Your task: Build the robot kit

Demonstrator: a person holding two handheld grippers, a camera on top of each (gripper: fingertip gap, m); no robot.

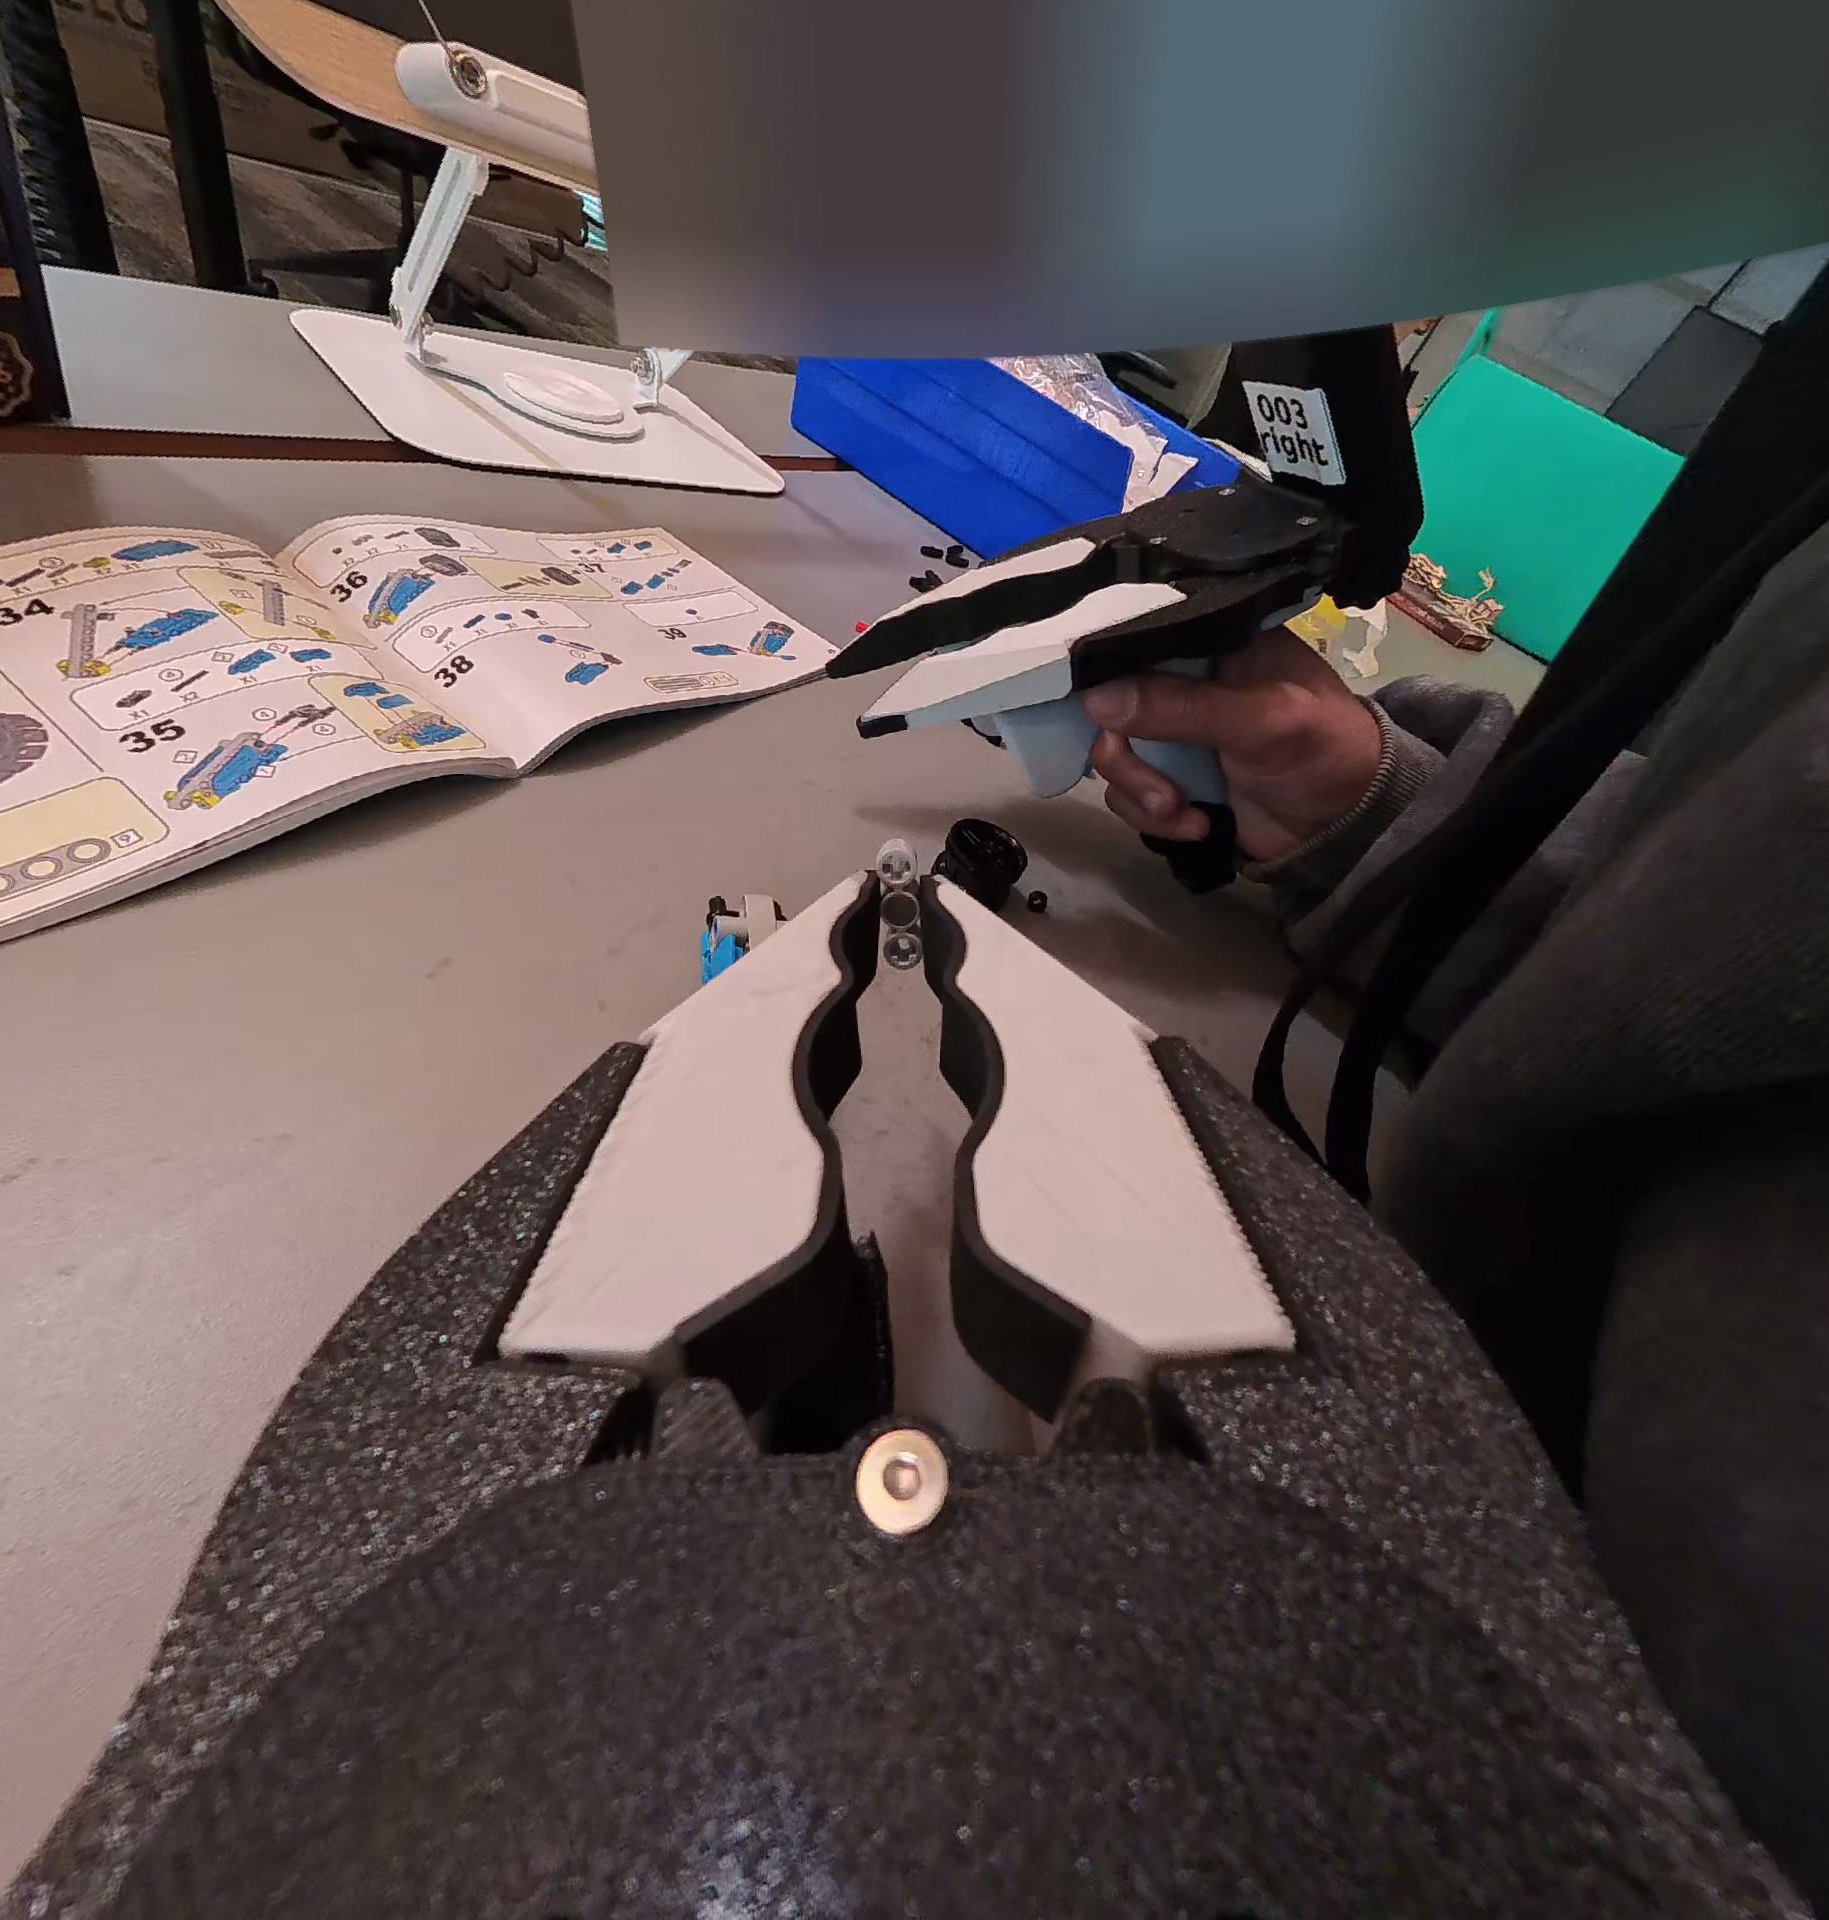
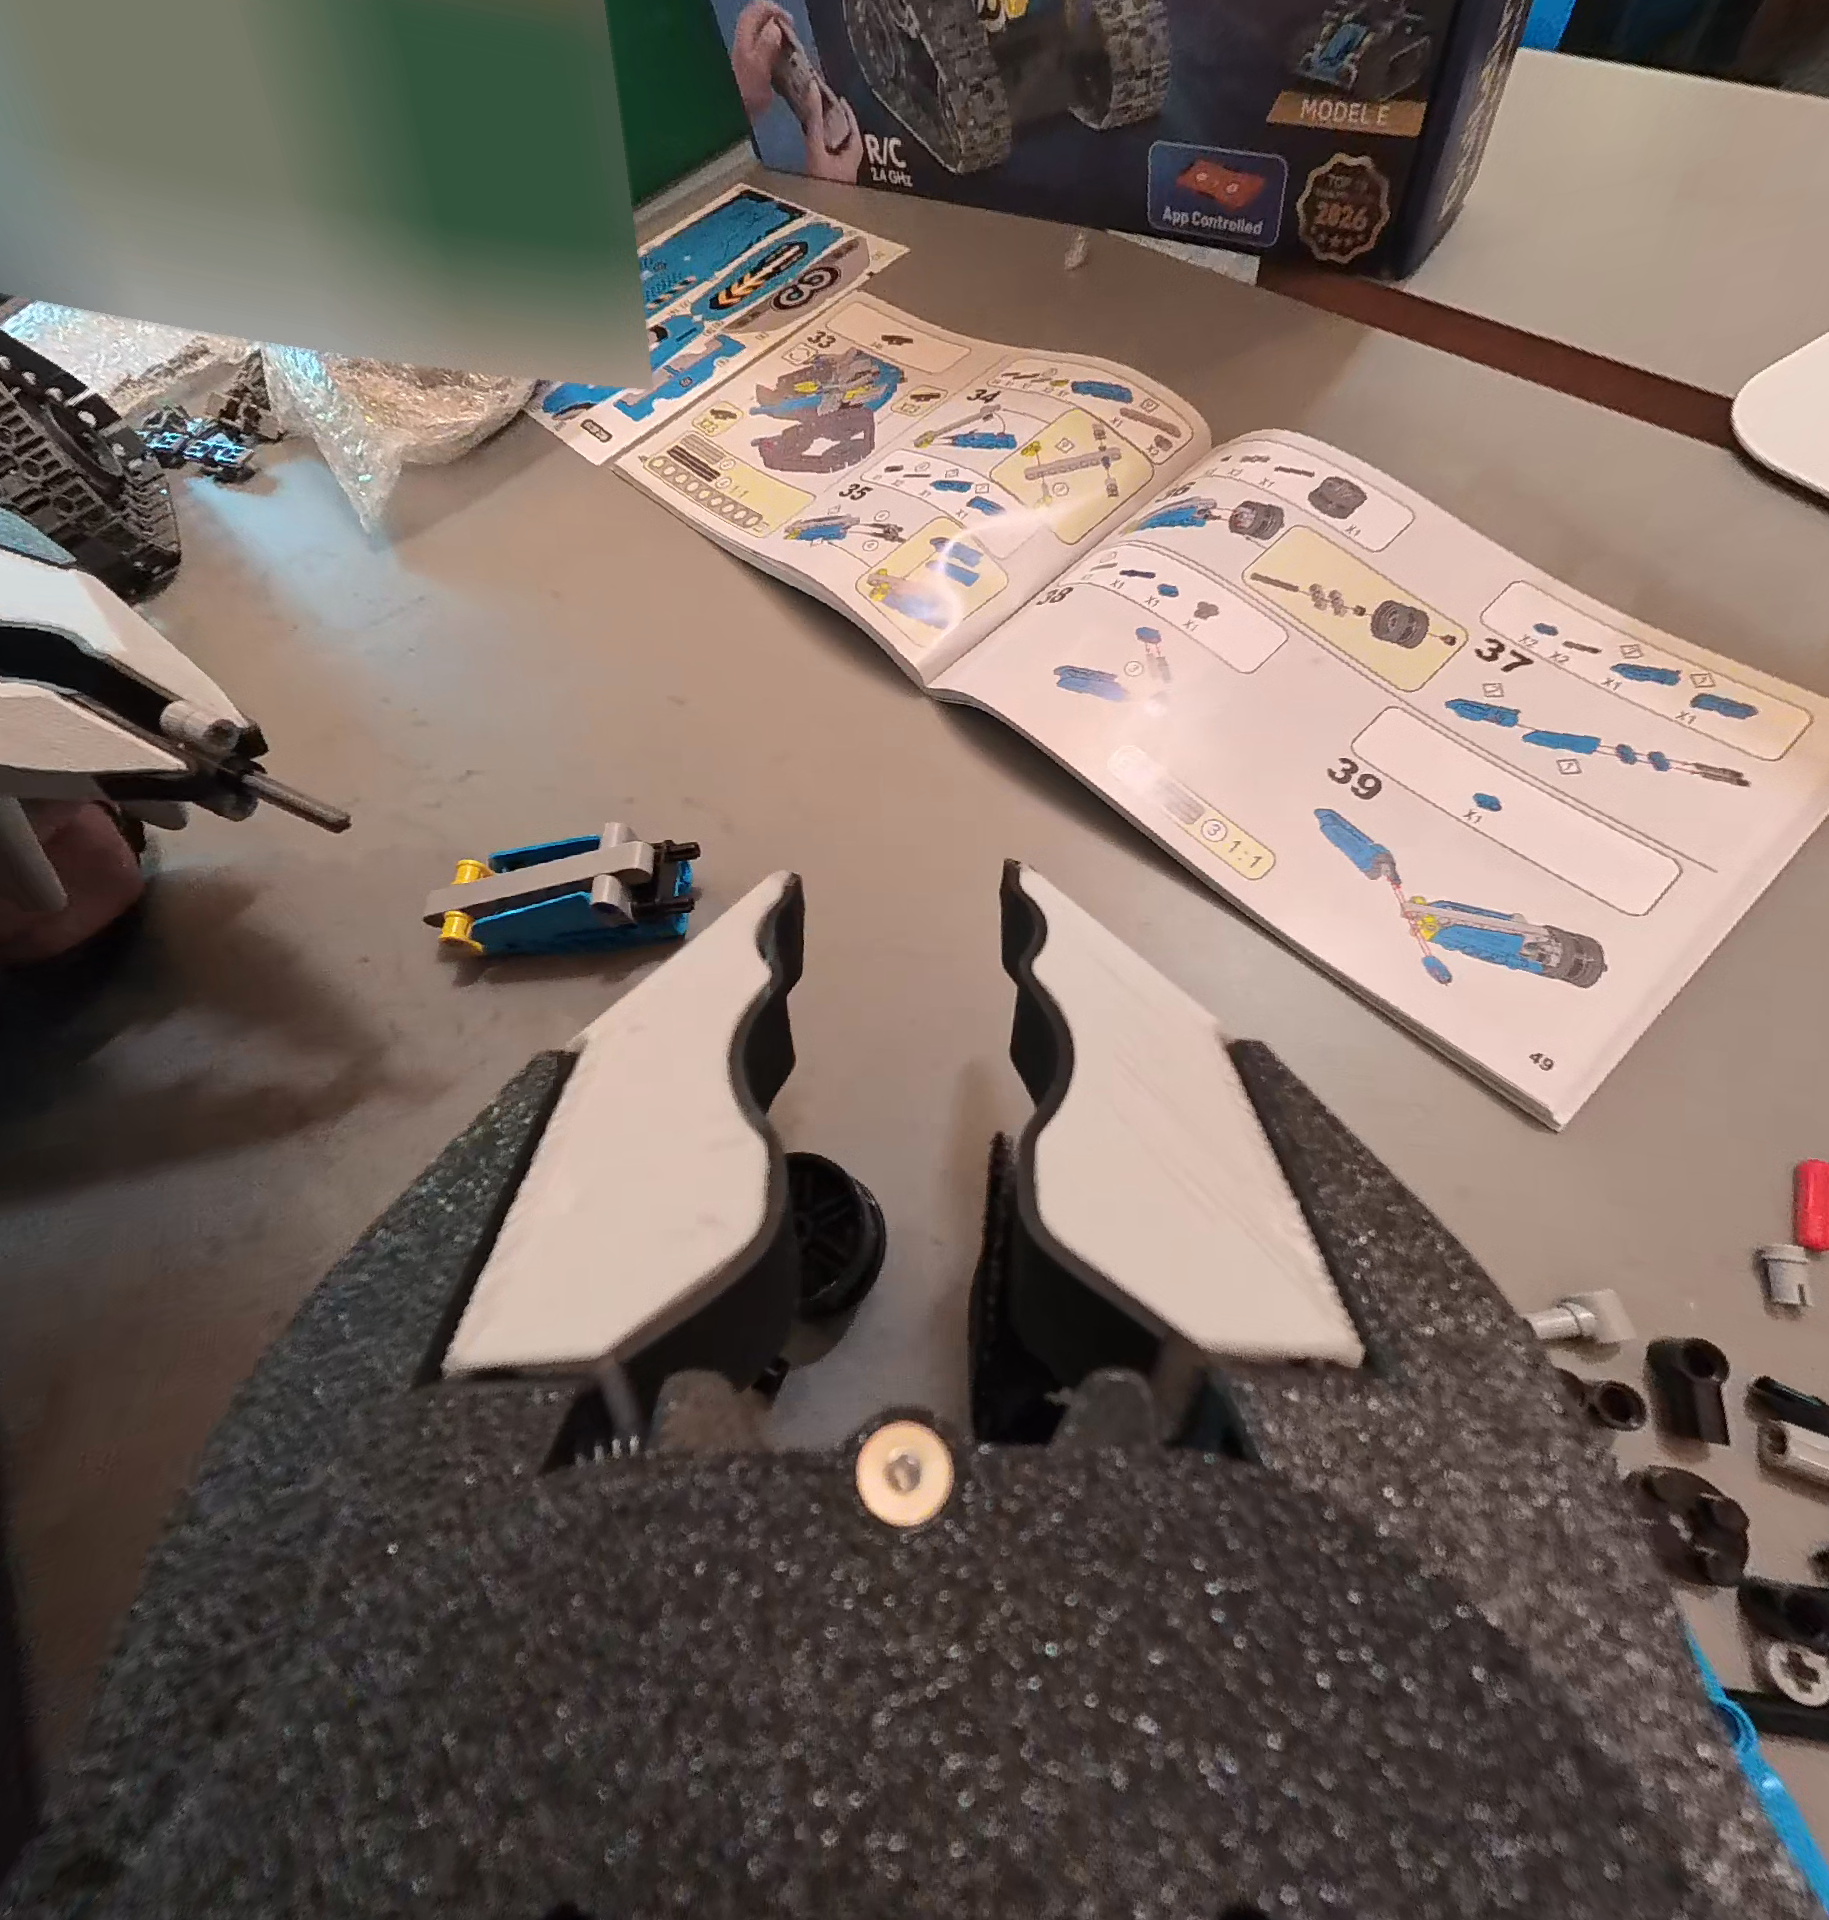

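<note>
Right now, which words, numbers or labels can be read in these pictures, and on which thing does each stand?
I do not copy writing out; these things bear it.
Open instruction booklet: printed numbers beside drawings, readable.
Dark blue box: printed words and a badge, readable.
White label on the right gripper: short print, readable.
Sticker sheet beside the booklet: too small to read.

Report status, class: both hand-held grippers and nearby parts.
Left hand-held gripper shut on grey axle piece. Right hand-held gripper open, empty. Blue-grey assembly, black wheel beside it.
</note>
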